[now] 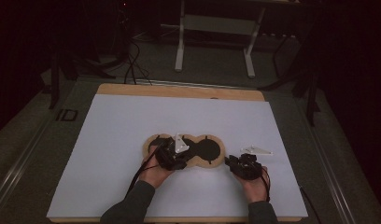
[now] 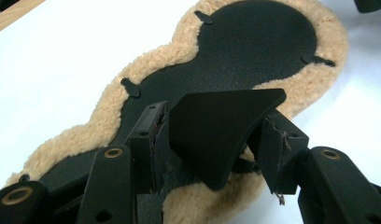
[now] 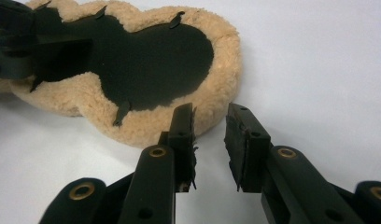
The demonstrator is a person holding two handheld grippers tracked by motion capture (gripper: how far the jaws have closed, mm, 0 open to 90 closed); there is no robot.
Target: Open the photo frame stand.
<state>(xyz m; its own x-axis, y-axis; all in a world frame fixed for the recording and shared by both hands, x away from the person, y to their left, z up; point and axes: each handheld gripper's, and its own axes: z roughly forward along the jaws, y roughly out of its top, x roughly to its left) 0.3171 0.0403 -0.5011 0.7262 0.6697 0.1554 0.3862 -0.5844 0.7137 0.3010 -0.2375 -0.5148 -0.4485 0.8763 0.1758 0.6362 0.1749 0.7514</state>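
Hovering left gripper (image 2: 209, 144) over fleece pad (image 2: 314, 88), flap (image 2: 221, 126) between

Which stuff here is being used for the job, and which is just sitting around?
Part of the job:
- fluffy tan pad with black middle
- black flap between the left tool's jaws
- right tool, open beside the pad

Just sitting around:
- white sheet
- wooden table
- metal stand behind

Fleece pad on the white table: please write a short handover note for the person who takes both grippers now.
Left gripper: open, jaws either side of the raised black flap at one end of the fleece pad; they seem not to press it.
Right gripper: open and empty, beside the pad's other end.
Done: flap stands up from the pad.
Left: probably grip the flap again and go on.
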